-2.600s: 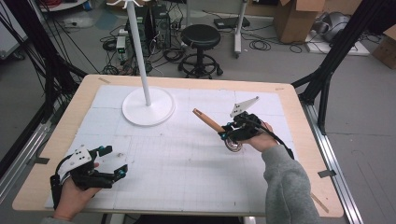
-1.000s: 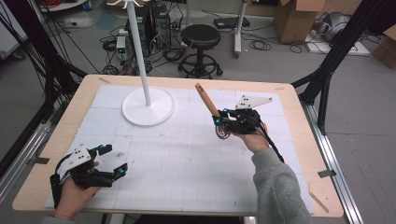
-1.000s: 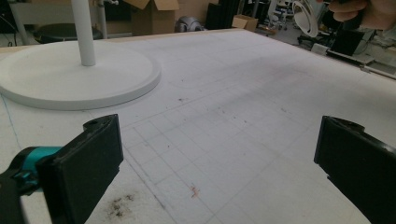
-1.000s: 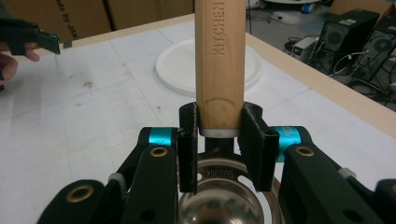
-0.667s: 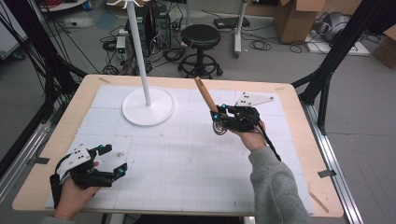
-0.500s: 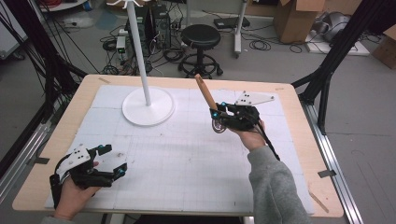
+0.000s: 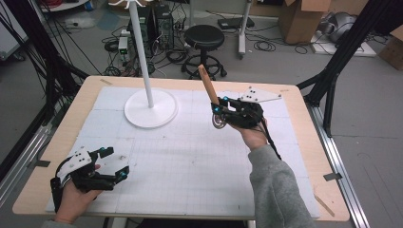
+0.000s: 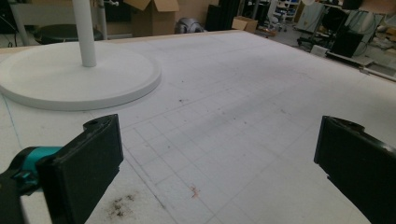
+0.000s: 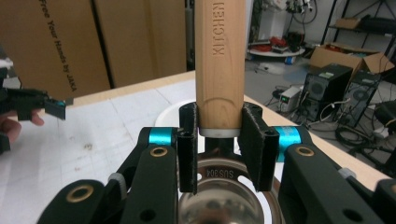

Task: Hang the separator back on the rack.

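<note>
White stand [image 7: 150,108] sitting on the gridded mat [image 7: 190,161] covering the wooden table [image 7: 304,156] — round base, thin pole rising upward. Beyond the table, black stool [image 7: 204,40] standing on the floor — cables [image 7: 119,45] lying around, cardboard boxes [image 7: 304,19] sitting at the far right.

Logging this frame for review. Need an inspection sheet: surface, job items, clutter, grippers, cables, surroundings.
Surface: white gridded mat on a wooden table; small dark and reddish specks in the left gripper view.
Job's things: wooden-handled utensil with a round steel head, held above the mat, handle tilted up and away; white stand with a round base at the far left of the mat.
Clutter: nothing seen on the mat.
Grippers: right gripper shut on the handle near the steel head; left gripper open, nothing between its jaws, low over the near left corner.
Cables: black cable trailing from the right gripper.
Surroundings: black stool, cardboard boxes, floor cables, computer towers.
</note>
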The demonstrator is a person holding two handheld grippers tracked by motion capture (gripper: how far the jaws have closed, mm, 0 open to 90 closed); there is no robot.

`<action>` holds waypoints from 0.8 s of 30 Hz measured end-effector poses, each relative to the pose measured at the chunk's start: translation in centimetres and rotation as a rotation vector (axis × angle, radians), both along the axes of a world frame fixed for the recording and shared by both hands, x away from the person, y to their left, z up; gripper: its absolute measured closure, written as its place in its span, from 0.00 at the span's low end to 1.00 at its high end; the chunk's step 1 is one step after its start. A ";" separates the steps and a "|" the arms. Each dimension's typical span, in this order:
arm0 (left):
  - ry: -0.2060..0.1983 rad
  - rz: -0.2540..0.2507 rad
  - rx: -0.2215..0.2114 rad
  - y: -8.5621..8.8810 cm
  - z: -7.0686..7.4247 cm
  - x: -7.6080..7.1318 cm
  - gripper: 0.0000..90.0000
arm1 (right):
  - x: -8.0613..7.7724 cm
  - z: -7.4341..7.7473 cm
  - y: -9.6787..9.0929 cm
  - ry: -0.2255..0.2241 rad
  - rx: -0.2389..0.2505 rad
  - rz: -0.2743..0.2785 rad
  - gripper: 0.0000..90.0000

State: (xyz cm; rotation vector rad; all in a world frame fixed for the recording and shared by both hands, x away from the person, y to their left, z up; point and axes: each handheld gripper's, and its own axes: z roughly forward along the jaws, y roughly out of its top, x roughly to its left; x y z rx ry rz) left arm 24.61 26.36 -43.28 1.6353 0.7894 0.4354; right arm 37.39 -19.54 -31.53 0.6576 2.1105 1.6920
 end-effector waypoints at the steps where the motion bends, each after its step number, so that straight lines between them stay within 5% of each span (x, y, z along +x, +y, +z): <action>1: 0.000 0.001 -0.001 0.0 0.0 0.0 0.02 | 0.0 0.1 0.1 -0.003 -0.001 -0.002 0.78; 24: -0.004 -0.012 -0.011 -0.1 0.1 0.1 0.02 | 0.8 2.4 2.0 -0.029 -0.007 0.003 0.78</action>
